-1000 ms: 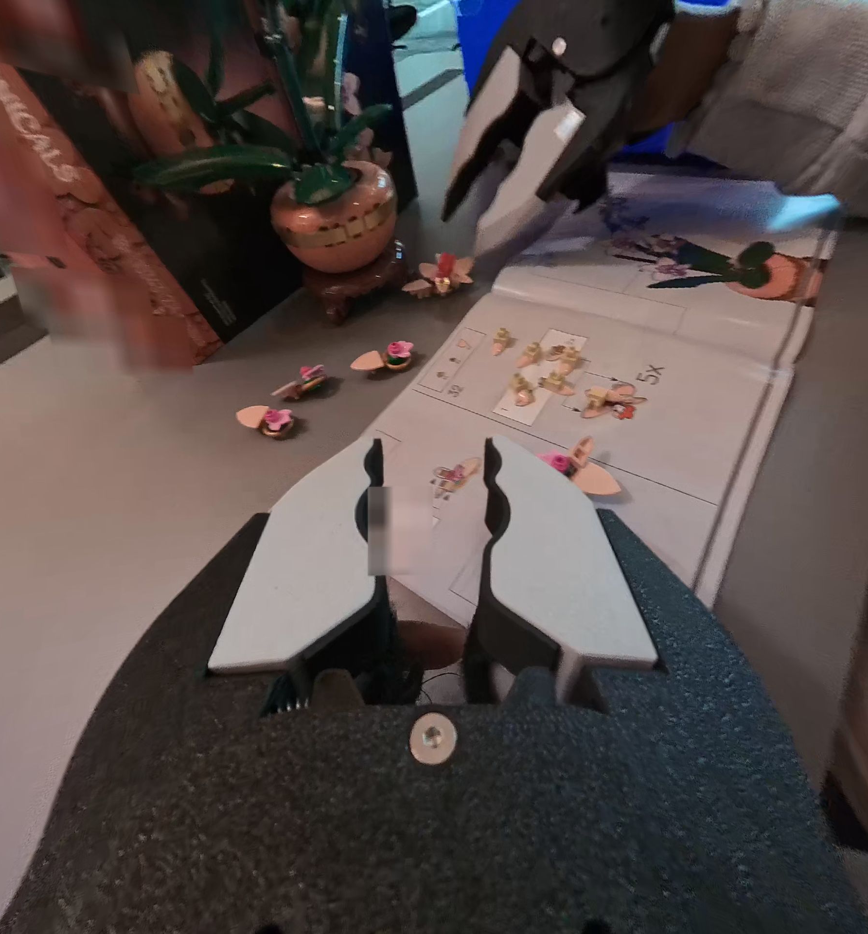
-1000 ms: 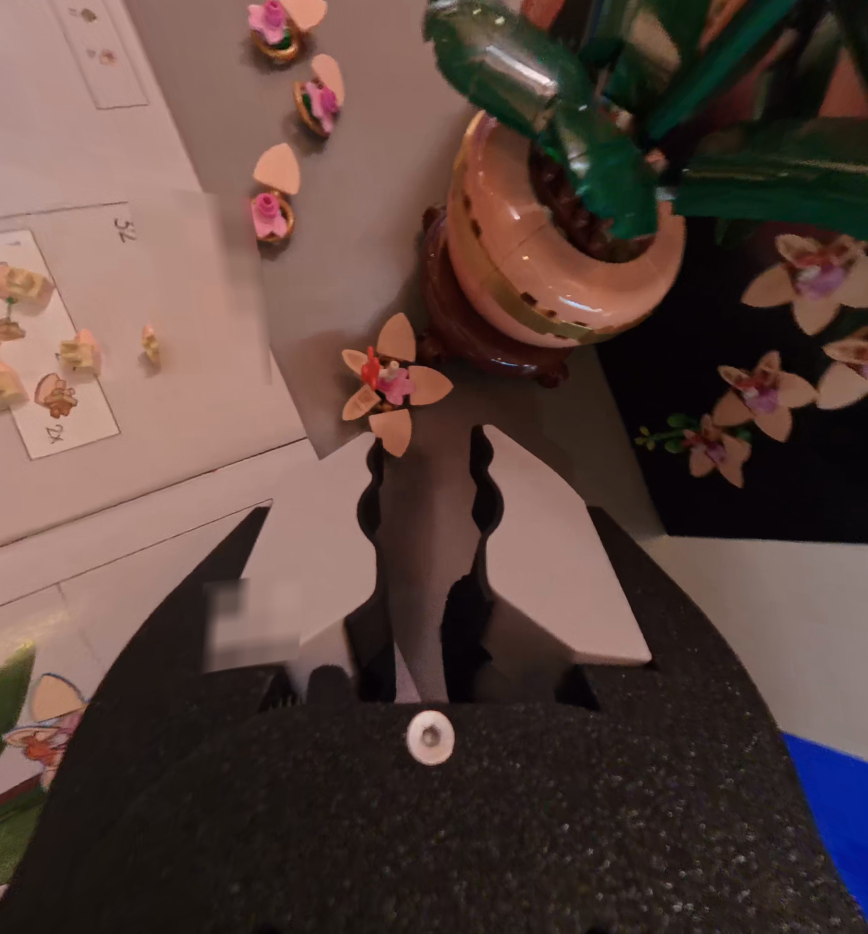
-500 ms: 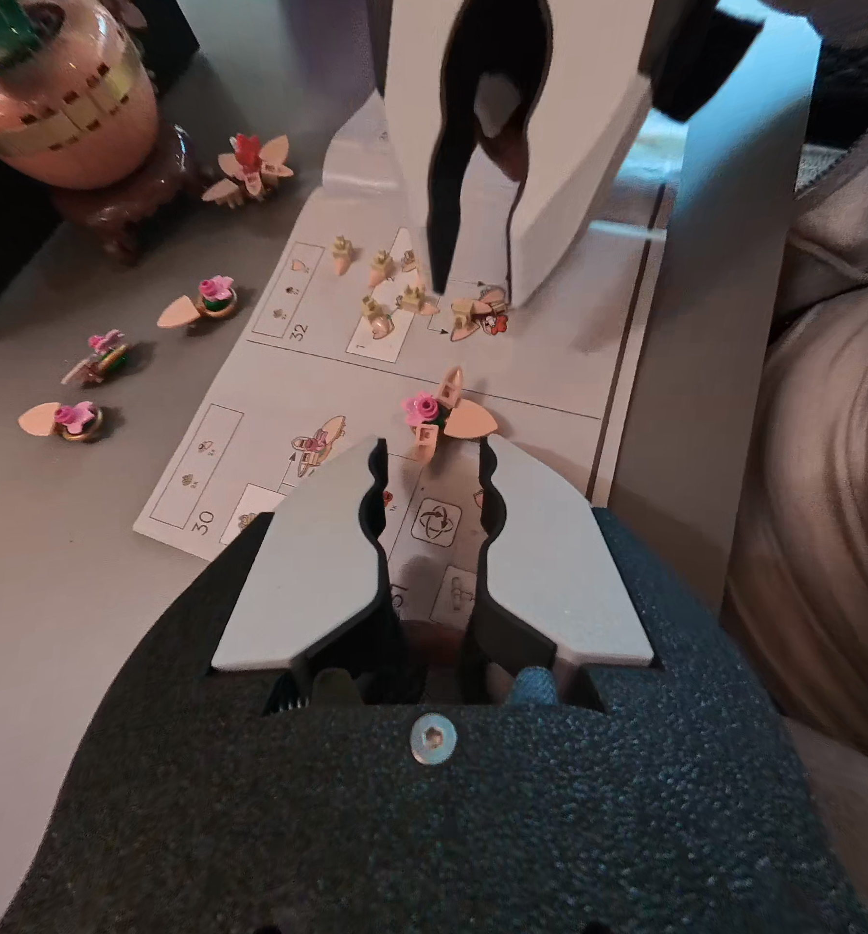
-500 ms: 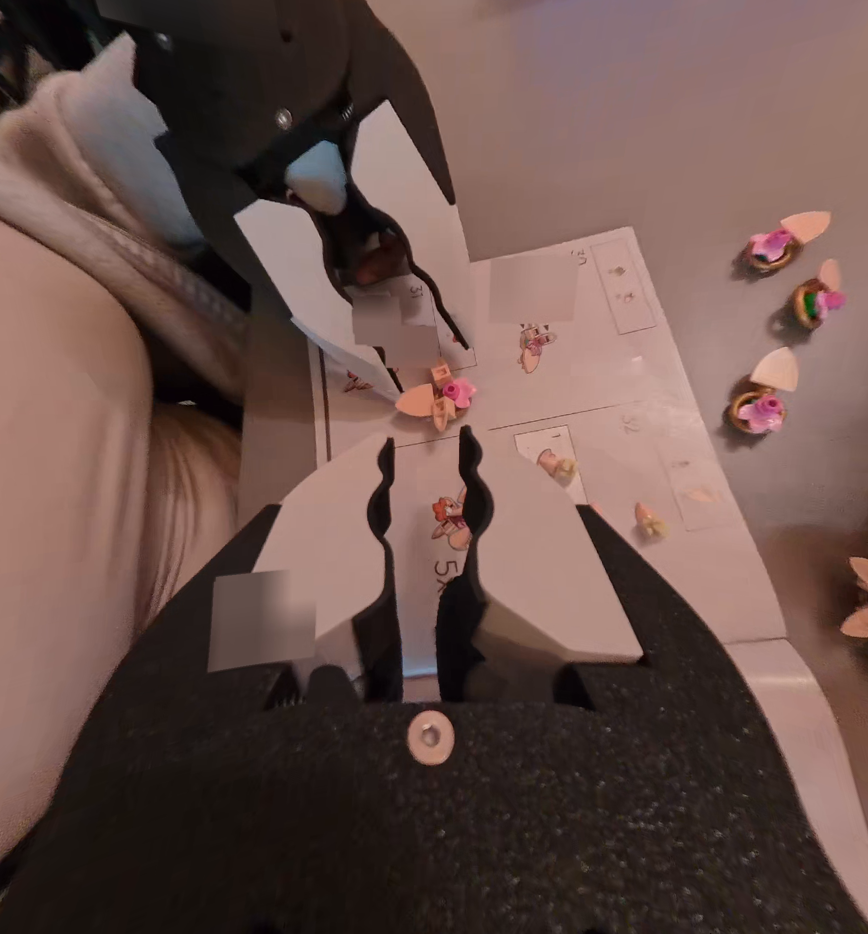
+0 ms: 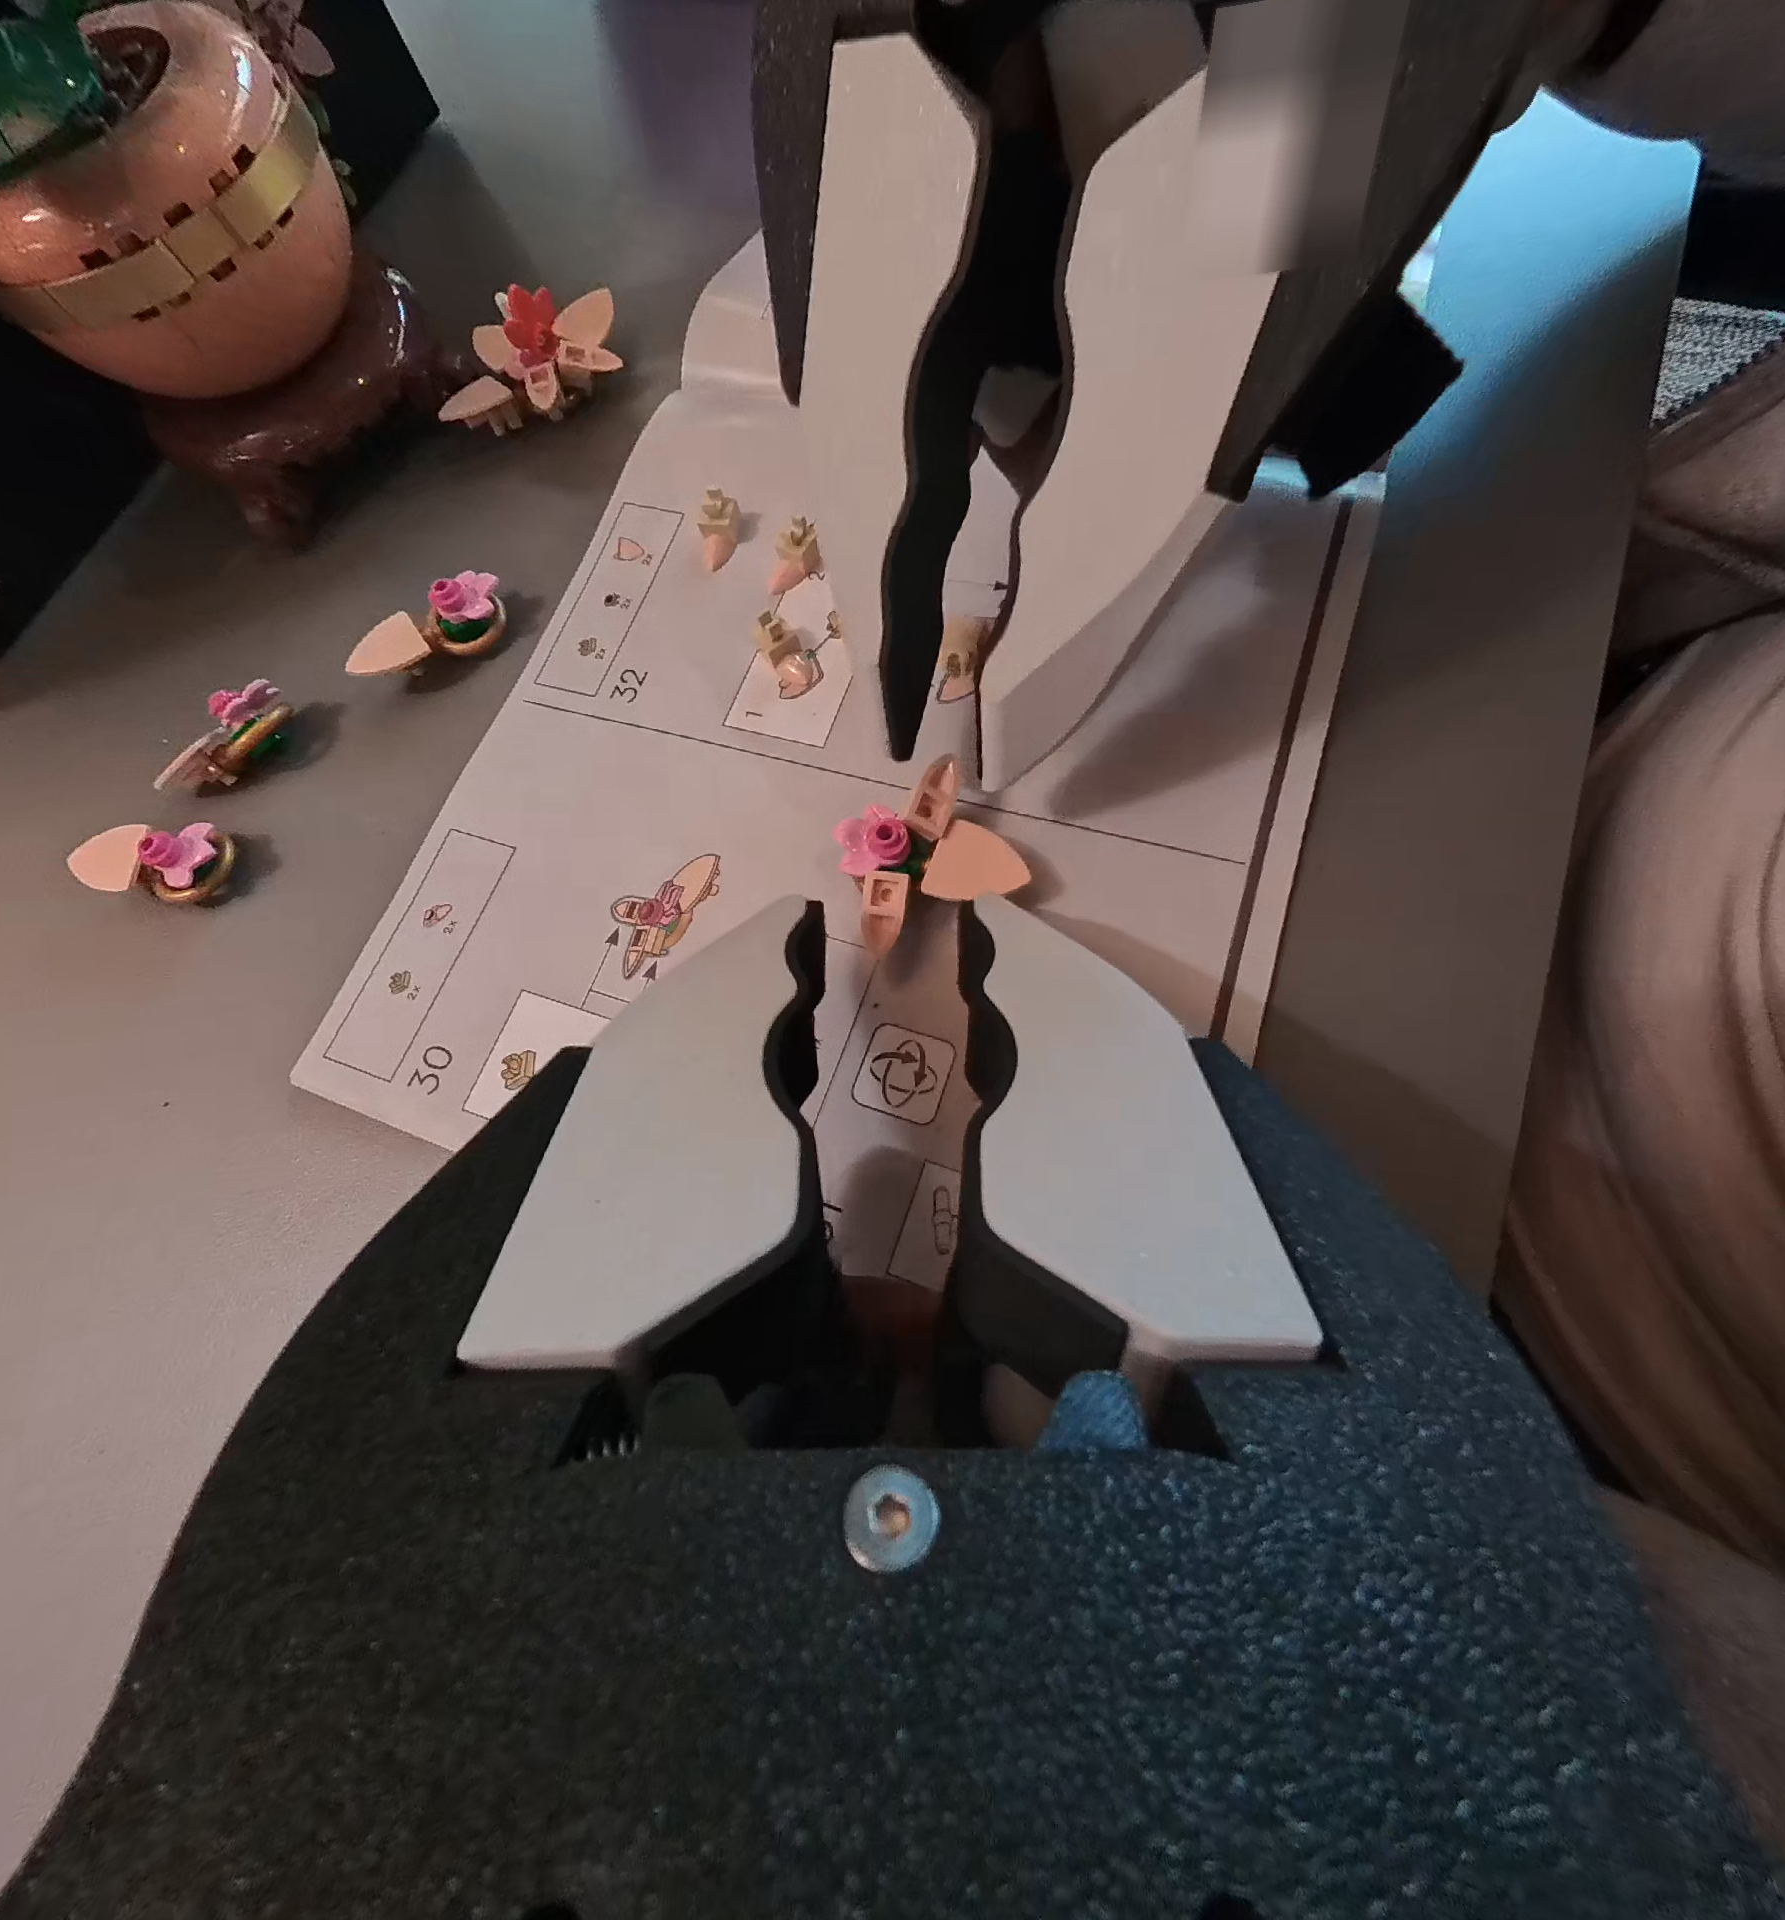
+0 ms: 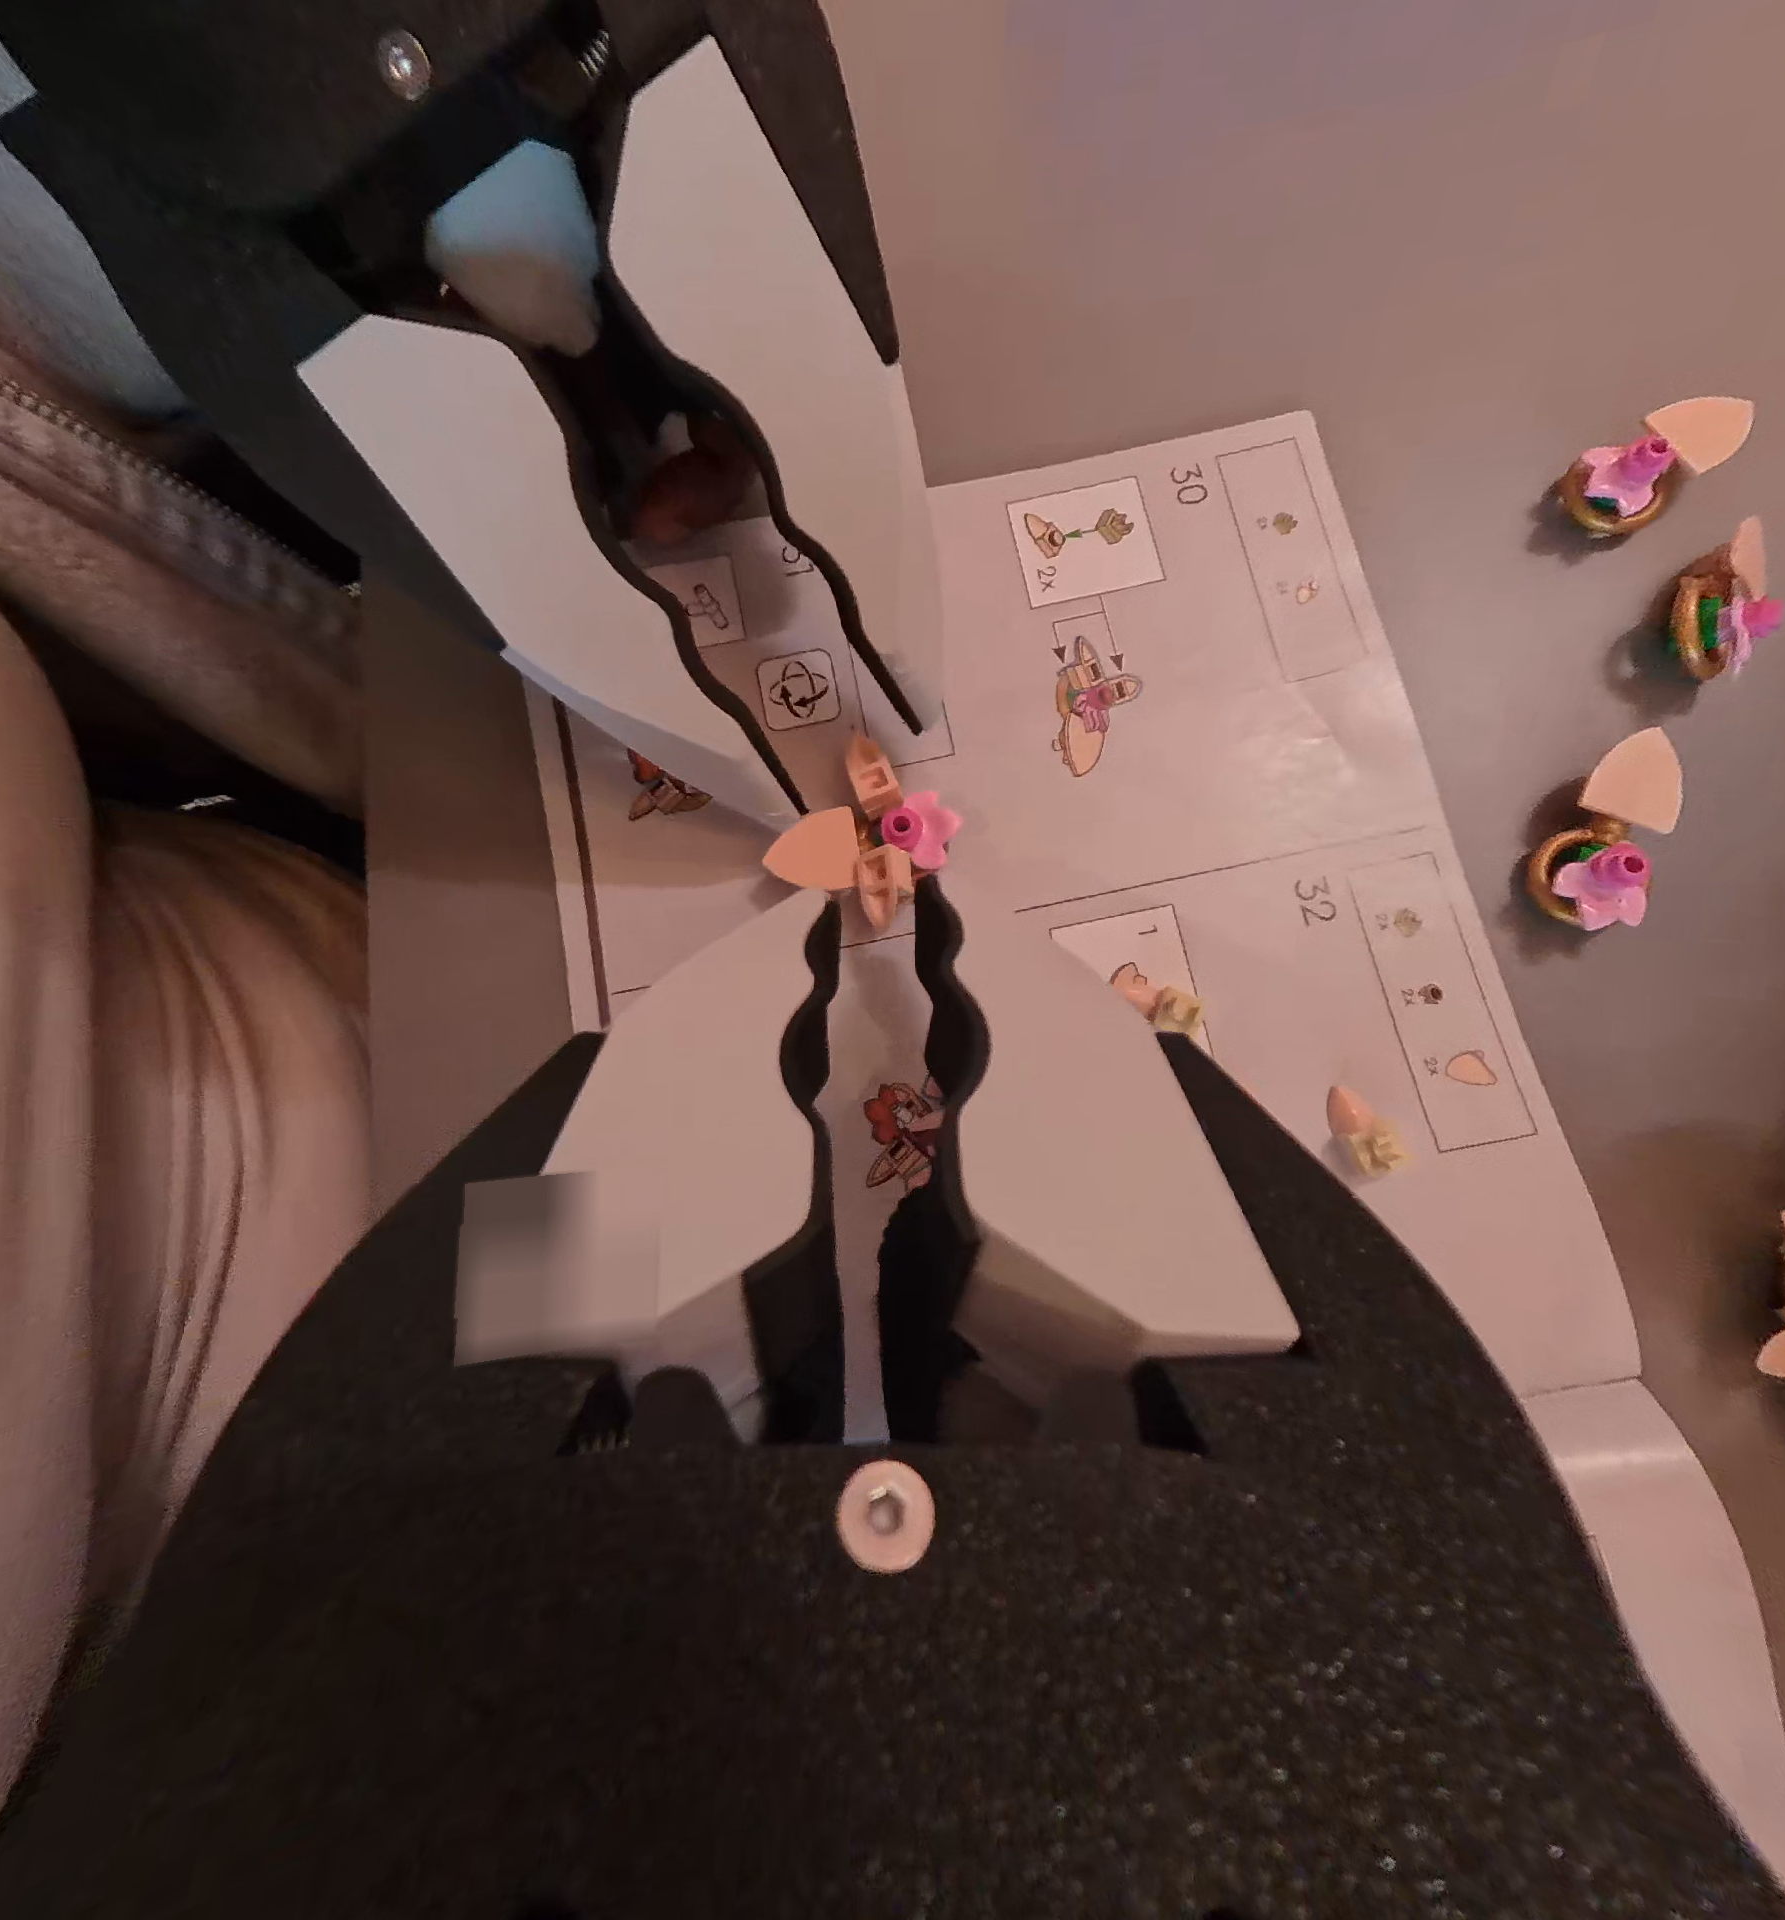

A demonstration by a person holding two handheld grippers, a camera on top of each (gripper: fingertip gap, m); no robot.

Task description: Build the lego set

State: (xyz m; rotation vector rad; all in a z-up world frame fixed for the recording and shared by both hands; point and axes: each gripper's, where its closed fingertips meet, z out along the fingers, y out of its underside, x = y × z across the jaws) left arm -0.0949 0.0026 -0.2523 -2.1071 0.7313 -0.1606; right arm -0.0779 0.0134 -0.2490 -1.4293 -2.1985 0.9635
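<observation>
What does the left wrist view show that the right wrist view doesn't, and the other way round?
Only the left wrist view shows the rounded pink brick-built pot with green leaves. Only the right wrist view shows the left gripper's silver screw. Both show the small peach-and-pink brick flower lying on the open white instruction booklet, between the two grippers' open tips, and three pink flower pieces on gold rings on the grey table.

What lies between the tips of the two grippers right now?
A small brick flower with a pink centre and peach petals lies on the open instruction booklet, between the left gripper and the right gripper. Both wrist views show it; neither gripper grips it.
</observation>
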